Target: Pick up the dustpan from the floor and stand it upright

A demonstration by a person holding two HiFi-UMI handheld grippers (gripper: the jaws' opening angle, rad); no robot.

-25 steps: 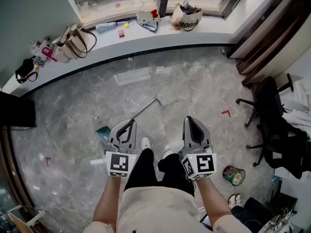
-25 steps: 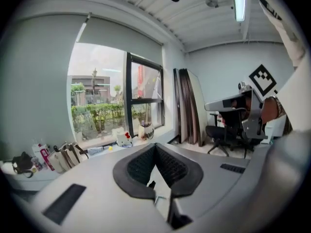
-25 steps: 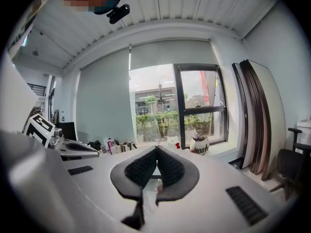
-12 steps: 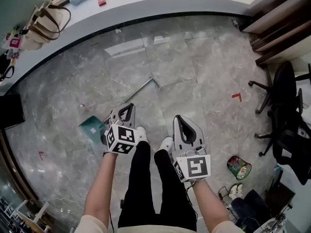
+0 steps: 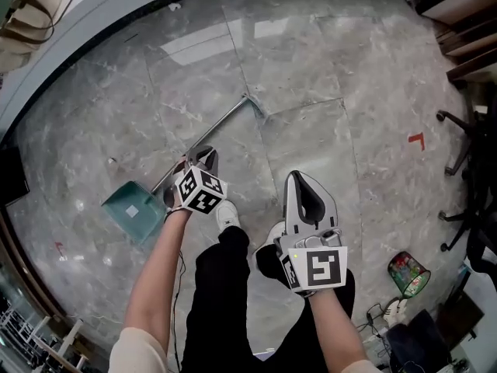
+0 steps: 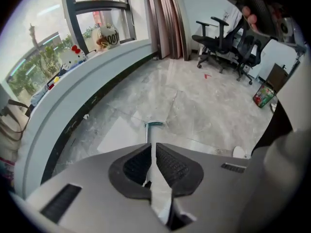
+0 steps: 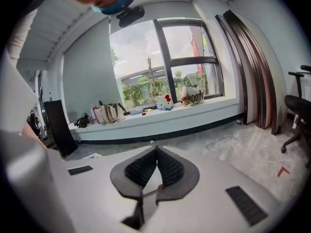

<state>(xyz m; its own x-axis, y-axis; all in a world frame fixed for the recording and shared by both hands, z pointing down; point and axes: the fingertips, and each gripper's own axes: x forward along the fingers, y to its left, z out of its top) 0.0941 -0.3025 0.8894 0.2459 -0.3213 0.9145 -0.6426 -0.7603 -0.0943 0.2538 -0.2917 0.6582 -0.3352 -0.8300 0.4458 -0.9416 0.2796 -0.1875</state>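
Note:
The dustpan lies flat on the grey marble floor, with its teal pan [image 5: 130,210] at the left. Its thin metal handle [image 5: 225,121] runs up and right from the pan to a small end piece. My left gripper [image 5: 203,152] hangs low over the middle of that handle with its jaws shut. In the left gripper view the handle [image 6: 147,134] shows just beyond the jaw tips [image 6: 153,147] and nothing is gripped. My right gripper [image 5: 302,180] is shut and empty, held higher, to the right of the person's legs. Its jaws [image 7: 156,149] point at the window wall.
A curved window ledge [image 5: 116,22] with bags on it bounds the far side. Office chairs [image 5: 475,169] stand at the right, and a colourful bin [image 5: 408,273] sits near the right foot. The person's white shoes [image 5: 227,214] stand close to the handle. A red tape mark [image 5: 417,139] is on the floor.
The person has bent forward, so the floor looks closer. My left gripper has moved left and down to the dustpan handle. The right gripper has held its place.

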